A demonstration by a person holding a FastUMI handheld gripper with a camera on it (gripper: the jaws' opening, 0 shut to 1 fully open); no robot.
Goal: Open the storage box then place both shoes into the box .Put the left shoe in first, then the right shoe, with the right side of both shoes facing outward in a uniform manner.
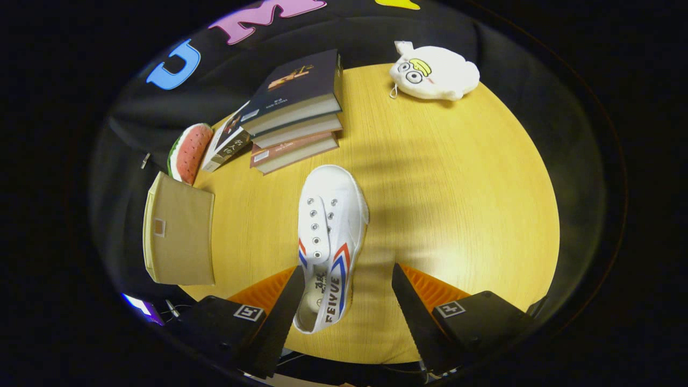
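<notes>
A white canvas shoe [329, 236] with red and blue stripes lies on the wooden table [457, 204], toe pointing away from me. Its heel end sits between my fingers, close against the left finger [279, 312], with a wide gap to the right finger [411, 309]. My gripper [346, 306] is open and presses on nothing. The beige storage box [180, 231] stands at the table's left edge, left of the shoe, its flat face with a small tab toward me.
A stack of books [295, 113] lies beyond the shoe, with another book [226, 142] leaning beside it. A watermelon-slice toy [187, 153] rests behind the box. A white plush toy [434, 72] sits at the far side of the table.
</notes>
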